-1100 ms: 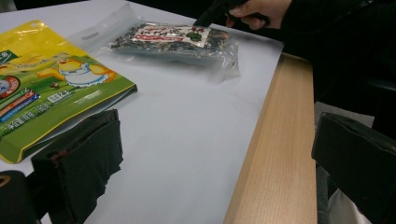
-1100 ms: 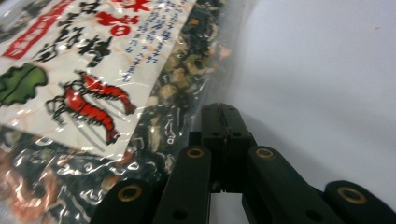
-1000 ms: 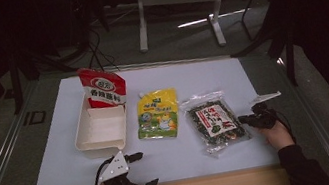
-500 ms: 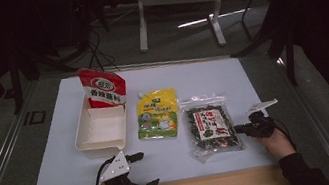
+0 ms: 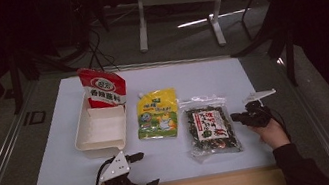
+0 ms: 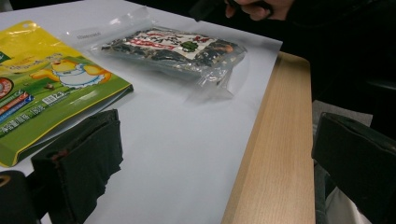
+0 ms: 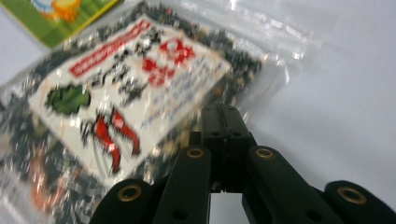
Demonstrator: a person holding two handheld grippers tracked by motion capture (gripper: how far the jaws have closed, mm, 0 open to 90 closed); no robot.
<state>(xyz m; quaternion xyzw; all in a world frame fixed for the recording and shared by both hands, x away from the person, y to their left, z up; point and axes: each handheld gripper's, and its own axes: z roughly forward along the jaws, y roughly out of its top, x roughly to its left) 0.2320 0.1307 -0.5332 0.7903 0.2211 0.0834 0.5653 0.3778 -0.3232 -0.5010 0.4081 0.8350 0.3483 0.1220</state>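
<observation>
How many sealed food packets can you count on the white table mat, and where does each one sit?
3. The red packet stands propped at the far end of the cream tray. The yellow-green pouch lies flat beside the tray. The clear packet of dark contents lies by the right gripper.

Left tool (image 5: pixel 144 169) at the near table edge, jaws wide apart; right tool (image 5: pixel 235 117) closed, pointing leftward.

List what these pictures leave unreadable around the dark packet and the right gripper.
- Dark packet: label print blurred in the right gripper view, too small in the high view.
- Right gripper: jaws shut; whether their tips touch the packet's clear edge cannot be told.
- Yellow pouch: cut off by the left edge of the left gripper view.
- Tray: its far end sits behind the red bag.
</observation>
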